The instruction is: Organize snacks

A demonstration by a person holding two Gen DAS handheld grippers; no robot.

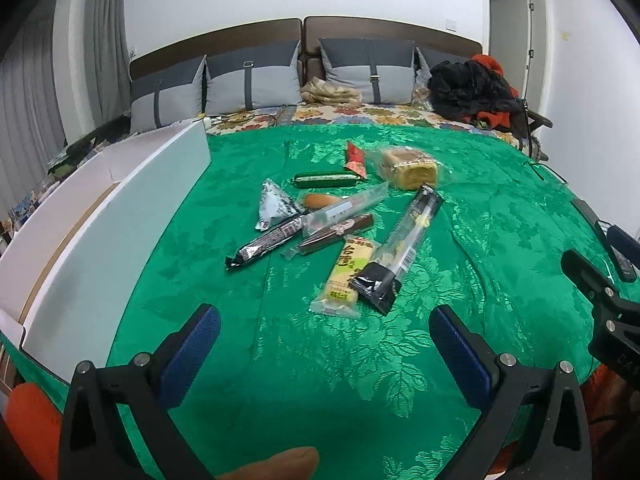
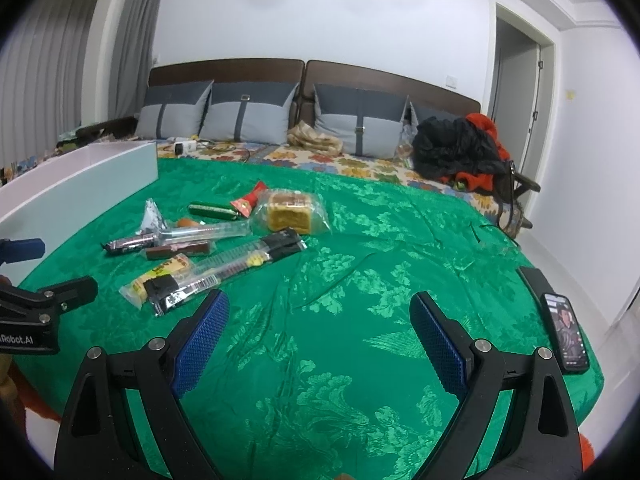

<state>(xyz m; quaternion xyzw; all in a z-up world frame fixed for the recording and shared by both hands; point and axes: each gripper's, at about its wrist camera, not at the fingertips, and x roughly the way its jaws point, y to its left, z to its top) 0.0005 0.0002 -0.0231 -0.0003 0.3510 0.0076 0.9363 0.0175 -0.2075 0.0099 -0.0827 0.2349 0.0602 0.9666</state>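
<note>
**Both grippers empty, snacks not yet touched**

Nearest in the left wrist view, left gripper [image 1: 324, 338] with jaws spread wide, nothing between the blue pads, only green cloth [image 1: 360, 380] below. Same for the right gripper [image 2: 320, 338]: jaws fully apart, holding nothing, hanging over bare cloth to the right of the pile.

Just beyond the left gripper, the closest snacks: a yellow-green wrapped cake [image 1: 346, 276] with a long black-and-clear packet [image 1: 402, 246] lying partly over it. Behind these, a dark sausage stick [image 1: 336, 232], a black wrapped bar [image 1: 266, 244], a clear tube packet [image 1: 346, 208], a small triangular white pouch [image 1: 276, 204]. Further back, a green sausage [image 1: 326, 179], a red packet [image 1: 356, 159] and a wrapped sponge cake [image 1: 408, 168]. All loose on the cloth, several overlapping.

On the left, well apart from the pile, a white divided box [image 1: 120, 208], seemingly empty as far as visible. At the far right edge, a phone [image 2: 566, 332].

Judged step: the very start, approach for a first pick. Next move probably calls for lowering over the top packet, jaws set across its narrow width, then carrying to the box.
</note>
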